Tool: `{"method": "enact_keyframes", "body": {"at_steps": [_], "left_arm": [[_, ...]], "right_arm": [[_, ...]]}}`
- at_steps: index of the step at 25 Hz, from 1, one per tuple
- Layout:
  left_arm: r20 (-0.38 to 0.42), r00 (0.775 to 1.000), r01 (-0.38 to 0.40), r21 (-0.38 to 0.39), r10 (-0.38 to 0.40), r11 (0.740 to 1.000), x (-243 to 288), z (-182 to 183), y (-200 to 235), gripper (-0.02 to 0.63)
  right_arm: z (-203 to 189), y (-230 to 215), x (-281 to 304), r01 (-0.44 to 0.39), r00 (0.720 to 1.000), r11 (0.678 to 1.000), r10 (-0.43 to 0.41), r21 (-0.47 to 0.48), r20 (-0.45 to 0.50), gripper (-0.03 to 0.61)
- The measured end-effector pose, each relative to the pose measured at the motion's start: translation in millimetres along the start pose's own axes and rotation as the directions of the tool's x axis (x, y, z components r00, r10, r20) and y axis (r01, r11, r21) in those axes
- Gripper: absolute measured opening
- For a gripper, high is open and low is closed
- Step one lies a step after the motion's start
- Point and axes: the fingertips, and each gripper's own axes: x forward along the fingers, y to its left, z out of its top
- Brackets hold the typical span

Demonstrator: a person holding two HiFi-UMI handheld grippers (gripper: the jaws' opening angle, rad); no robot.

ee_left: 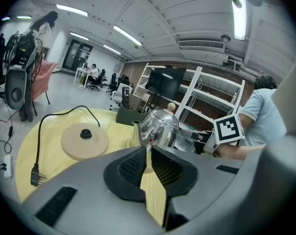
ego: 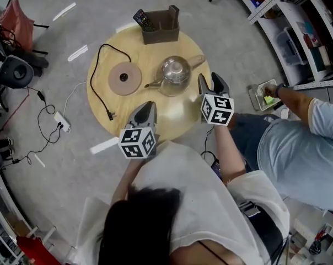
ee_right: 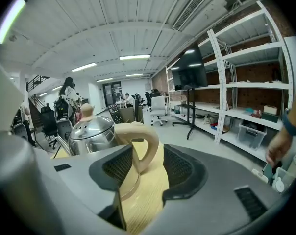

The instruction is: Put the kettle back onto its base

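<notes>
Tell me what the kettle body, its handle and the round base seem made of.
Shiny silver kettle body: polished metal, likely steel; it mirrors its surroundings. Beige curved handle: probably matte plastic, no glare. Flat round tan base: matte, plastic or wood-look.

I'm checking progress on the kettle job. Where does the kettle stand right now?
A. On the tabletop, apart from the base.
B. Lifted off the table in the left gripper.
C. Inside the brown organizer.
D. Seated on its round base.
A: in the head view the kettle stands on the round table, apart from the bare base at its left.
</notes>
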Motion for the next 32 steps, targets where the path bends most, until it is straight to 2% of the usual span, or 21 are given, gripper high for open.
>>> {"method": "enact_keyframes", "body": {"at_steps": [17, 25, 32], "left_arm": [[-0.057, 0.998, -0.028, 0.004, 0.028, 1.0, 8.6, -2.8, 28.1, 0.051], [-0.099, 0.994, -0.038, -0.007, 0.037, 0.999, 5.7, -16.0, 38.6, 0.051], [-0.107, 0.993, -0.057, -0.019, 0.054, 0.998, 1.8, -19.8, 49.9, 0.051]], "right_arm": [[-9.7, -6.9, 62.9, -0.029, 0.998, 0.997, 0.026, -0.074, -0.049, 0.206], [-8.5, -11.4, 82.2, -0.021, 0.999, 0.998, 0.02, -0.061, -0.031, 0.206], [-2.0, -10.2, 96.9, -0.059, 0.998, 0.995, 0.059, -0.079, -0.007, 0.206]]}}
